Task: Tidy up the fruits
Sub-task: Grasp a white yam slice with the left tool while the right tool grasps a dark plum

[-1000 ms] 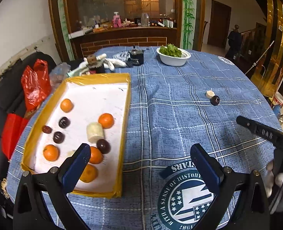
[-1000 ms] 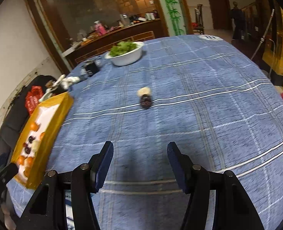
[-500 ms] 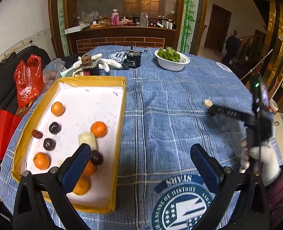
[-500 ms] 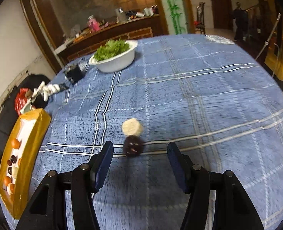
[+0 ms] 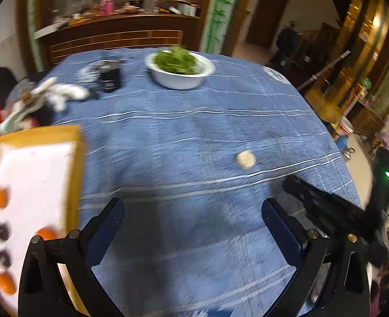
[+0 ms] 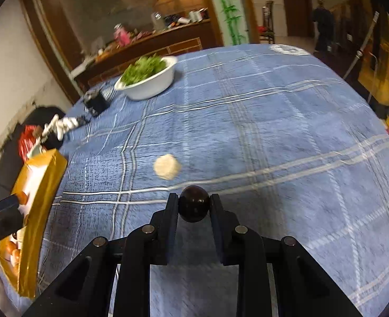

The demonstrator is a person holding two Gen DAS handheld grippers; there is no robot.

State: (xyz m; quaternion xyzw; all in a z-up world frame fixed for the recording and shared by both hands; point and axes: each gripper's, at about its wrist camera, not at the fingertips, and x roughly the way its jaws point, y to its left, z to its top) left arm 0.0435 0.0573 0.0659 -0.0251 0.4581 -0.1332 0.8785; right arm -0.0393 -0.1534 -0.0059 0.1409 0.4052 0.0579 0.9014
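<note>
While gripped, dark fruit (image 6: 194,204) mid-tablecloth (image 6: 273,132).

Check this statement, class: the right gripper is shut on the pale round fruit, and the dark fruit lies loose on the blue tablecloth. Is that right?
No, the fruits are swapped. In the right wrist view the right gripper is shut on the dark fruit, and the pale round fruit lies loose on the blue tablecloth.

Right tongs (image 6: 194,203) clamped on dark fruit (image 6: 194,204); left tongs (image 5: 193,212) spread wide.
</note>
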